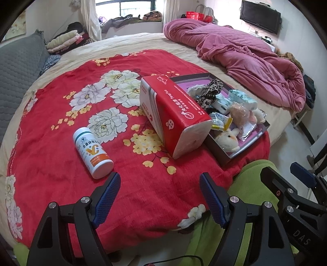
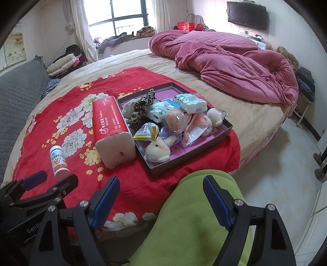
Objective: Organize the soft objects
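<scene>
A shallow dark box (image 2: 210, 141) with a purple floor sits on the red floral blanket (image 1: 51, 122). It holds several soft things: a white plush toy (image 2: 157, 151), a leopard-print scrunchie (image 2: 139, 110), tissue packs (image 2: 191, 103) and a beige puff (image 2: 175, 119). A red pack of tissues (image 2: 110, 124) leans against the box's left side; it also shows in the left wrist view (image 1: 175, 114). A white pill bottle (image 1: 92, 151) lies left of it. My left gripper (image 1: 159, 196) is open and empty above the blanket's near edge. My right gripper (image 2: 161, 198) is open and empty over a green cloth (image 2: 194, 221).
A crumpled pink quilt (image 2: 231, 67) lies on the bed's far right. A grey padded headboard (image 2: 18, 98) stands at the left with folded clothes (image 2: 61, 65) behind it. A wall television (image 2: 247, 15) hangs at the back right. White floor (image 2: 282, 155) lies right of the bed.
</scene>
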`<act>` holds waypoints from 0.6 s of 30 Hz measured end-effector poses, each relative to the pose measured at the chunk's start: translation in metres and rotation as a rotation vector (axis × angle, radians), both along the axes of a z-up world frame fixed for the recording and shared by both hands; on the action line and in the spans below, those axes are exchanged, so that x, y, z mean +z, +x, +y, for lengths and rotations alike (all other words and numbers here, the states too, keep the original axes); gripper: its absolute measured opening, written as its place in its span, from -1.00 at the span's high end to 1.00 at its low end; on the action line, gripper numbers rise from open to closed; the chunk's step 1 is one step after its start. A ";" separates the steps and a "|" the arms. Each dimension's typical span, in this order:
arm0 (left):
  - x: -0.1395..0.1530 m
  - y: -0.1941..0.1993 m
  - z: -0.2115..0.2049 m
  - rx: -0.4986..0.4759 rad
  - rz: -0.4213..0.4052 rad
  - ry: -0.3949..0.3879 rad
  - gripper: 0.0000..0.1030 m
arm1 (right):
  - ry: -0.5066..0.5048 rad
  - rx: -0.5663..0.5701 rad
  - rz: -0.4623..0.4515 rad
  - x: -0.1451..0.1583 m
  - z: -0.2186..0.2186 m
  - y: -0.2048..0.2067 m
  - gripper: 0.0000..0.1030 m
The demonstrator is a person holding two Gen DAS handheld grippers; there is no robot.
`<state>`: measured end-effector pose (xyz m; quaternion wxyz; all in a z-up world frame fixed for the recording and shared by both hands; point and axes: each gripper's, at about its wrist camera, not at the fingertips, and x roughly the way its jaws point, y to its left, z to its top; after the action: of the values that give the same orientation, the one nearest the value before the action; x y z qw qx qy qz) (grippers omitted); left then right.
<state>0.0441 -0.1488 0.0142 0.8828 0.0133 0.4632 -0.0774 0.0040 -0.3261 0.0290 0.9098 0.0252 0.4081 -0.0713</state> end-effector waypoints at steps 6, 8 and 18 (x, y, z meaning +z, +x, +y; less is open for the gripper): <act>-0.001 0.001 0.001 0.004 0.003 0.002 -0.56 | 0.001 -0.001 -0.001 -0.002 0.000 0.000 -0.61; -0.001 0.000 0.001 0.002 0.001 0.000 -0.56 | 0.000 -0.002 0.001 -0.002 0.000 0.000 -0.61; -0.001 0.000 0.004 0.013 0.003 0.003 -0.56 | 0.000 -0.002 0.005 -0.002 -0.001 0.000 -0.61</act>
<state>0.0444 -0.1448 0.0134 0.8825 0.0115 0.4648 -0.0709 0.0040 -0.3275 0.0268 0.9087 0.0255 0.4104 -0.0720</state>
